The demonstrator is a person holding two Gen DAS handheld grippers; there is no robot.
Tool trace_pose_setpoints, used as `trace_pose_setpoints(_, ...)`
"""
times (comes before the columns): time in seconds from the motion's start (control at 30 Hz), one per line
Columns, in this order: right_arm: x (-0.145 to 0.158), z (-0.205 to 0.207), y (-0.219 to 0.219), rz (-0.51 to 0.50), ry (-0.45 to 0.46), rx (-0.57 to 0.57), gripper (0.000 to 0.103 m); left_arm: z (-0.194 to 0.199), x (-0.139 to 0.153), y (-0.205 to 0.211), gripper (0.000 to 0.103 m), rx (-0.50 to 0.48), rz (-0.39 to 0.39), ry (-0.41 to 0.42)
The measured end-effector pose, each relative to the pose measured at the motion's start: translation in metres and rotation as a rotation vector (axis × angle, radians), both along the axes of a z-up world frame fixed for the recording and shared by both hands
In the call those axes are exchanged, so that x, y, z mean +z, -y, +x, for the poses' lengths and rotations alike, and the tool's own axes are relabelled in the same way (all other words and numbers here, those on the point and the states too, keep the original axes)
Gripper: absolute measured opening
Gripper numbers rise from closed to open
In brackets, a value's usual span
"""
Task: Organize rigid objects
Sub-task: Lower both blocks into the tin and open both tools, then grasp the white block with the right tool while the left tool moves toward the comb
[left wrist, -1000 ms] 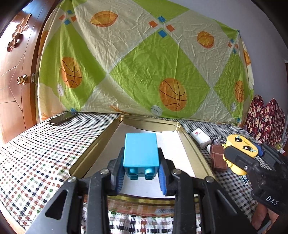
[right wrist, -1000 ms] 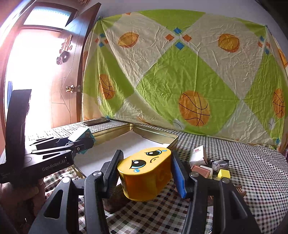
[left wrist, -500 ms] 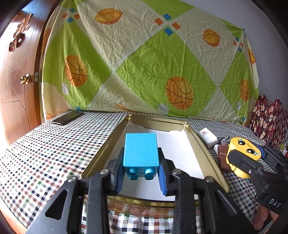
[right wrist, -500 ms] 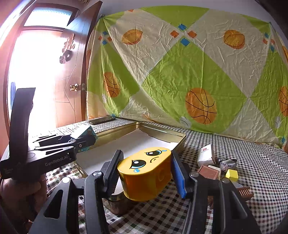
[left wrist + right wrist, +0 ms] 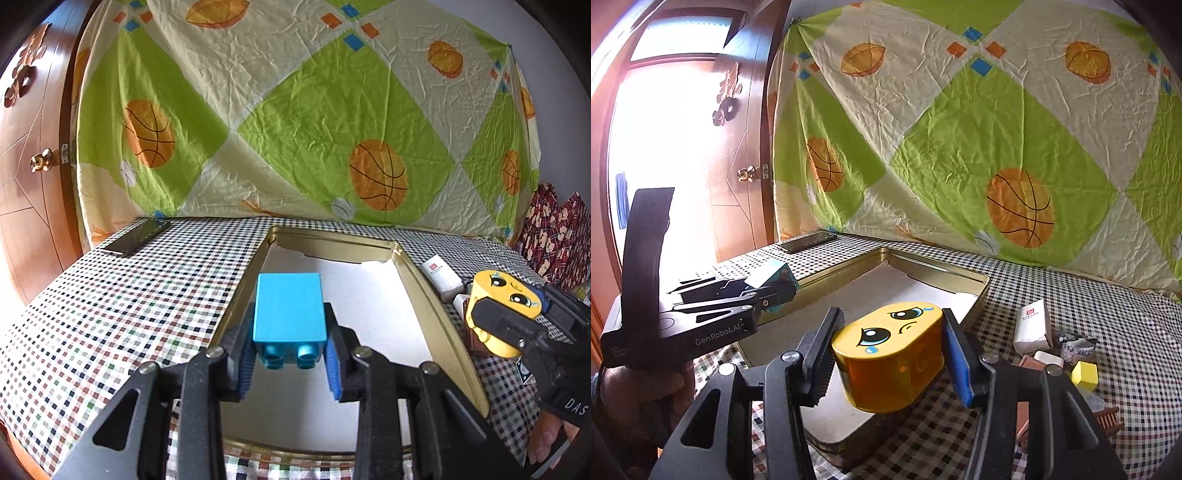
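Gold-coloured metal tray point(image 5: 436, 295) with a white liner lies on the checked tablecloth point(image 5: 110, 314), its long axis running from 6 to 12 o'clock in the left wrist view. It appears empty.

Left gripper point(image 5: 290, 354): pads pinched on the blue block point(image 5: 289, 308), studs facing the camera, block held clear above the near end of the tray. Tray floor lies straight ahead toward 12 o'clock and below. Judged the nearer of the two to a drop point.

Right gripper point(image 5: 888, 360): pads clamped on the yellow face box point(image 5: 890, 354), crying-face lid up. In the right wrist view the box hangs over the tray's near right corner; open liner lies toward 11 o'clock. In the left wrist view this gripper sits at 3 o'clock, outside the tray's right rim.

Judgement: both loads look bound for the tray. Left needs mainly a descent; right needs a shift toward 11 o'clock first. Risk: the two grippers converge on the same near end, so placement should be staggered along the long axis.

Loose items remain right of the tray: white carton point(image 5: 1032, 326), yellow cube point(image 5: 1084, 373). Phone point(image 5: 136, 236) at 10 o'clock, well apart.
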State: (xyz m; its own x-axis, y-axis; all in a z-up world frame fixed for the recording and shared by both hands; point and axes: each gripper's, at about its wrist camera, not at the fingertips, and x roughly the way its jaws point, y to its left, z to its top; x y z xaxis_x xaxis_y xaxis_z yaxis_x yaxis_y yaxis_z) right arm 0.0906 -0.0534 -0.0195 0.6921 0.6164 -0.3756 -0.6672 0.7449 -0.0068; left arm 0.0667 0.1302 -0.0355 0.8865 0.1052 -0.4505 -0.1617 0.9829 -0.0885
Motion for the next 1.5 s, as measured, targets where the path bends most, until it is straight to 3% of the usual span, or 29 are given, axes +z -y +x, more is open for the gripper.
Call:
trace_pose_setpoints(0.3, -0.003, 0.067, -0.037, -0.072, -0.14, 0.011, 0.055, 0.051, 0.007, -0.002, 0.03, -0.055, 0.064, -0.141)
trace_pose_setpoints(0.6, -0.015, 0.107, -0.061, -0.124, -0.195, -0.023, 0.055, 0.082, 0.01, 0.002, 0.031, -0.044, 0.147, -0.229)
trace_pose_setpoints(0.67, -0.016, 0.112, -0.063, -0.132, -0.191, -0.052, 0.055, 0.089, 0.009, 0.005, 0.036, -0.028, 0.181, -0.25)
trace_pose_setpoints(0.8, -0.011, 0.108, -0.05, -0.093, -0.189, -0.074, 0.068, 0.081, 0.015, 0.005, 0.059, -0.007, 0.192, -0.21)
trace_pose_setpoints(0.83, -0.008, 0.102, -0.043, -0.081, -0.183, -0.076, 0.069, 0.074, 0.016, 0.005, 0.07, 0.002, 0.184, -0.188)
trace_pose_setpoints(0.97, 0.003, 0.076, -0.002, -0.025, -0.157, -0.097, 0.07, 0.042, 0.021, 0.008, 0.084, 0.039, 0.157, -0.082)
trace_pose_setpoints(1.03, 0.005, 0.058, 0.024, -0.002, -0.131, -0.115, 0.073, 0.02, 0.02, 0.012, 0.1, 0.064, 0.13, -0.019)
trace_pose_setpoints(1.2, 0.0, 0.018, 0.095, 0.031, -0.079, -0.228, 0.08, -0.02, 0.008, 0.029, 0.102, 0.092, 0.057, 0.087)
trace_pose_setpoints(1.37, -0.019, -0.003, 0.145, 0.034, -0.096, -0.353, 0.081, -0.03, -0.005, 0.053, 0.102, 0.073, 0.046, 0.112)
trace_pose_setpoints(1.5, -0.034, -0.003, 0.156, 0.015, -0.143, -0.369, 0.081, -0.029, -0.007, 0.07, 0.102, 0.038, 0.057, 0.107)
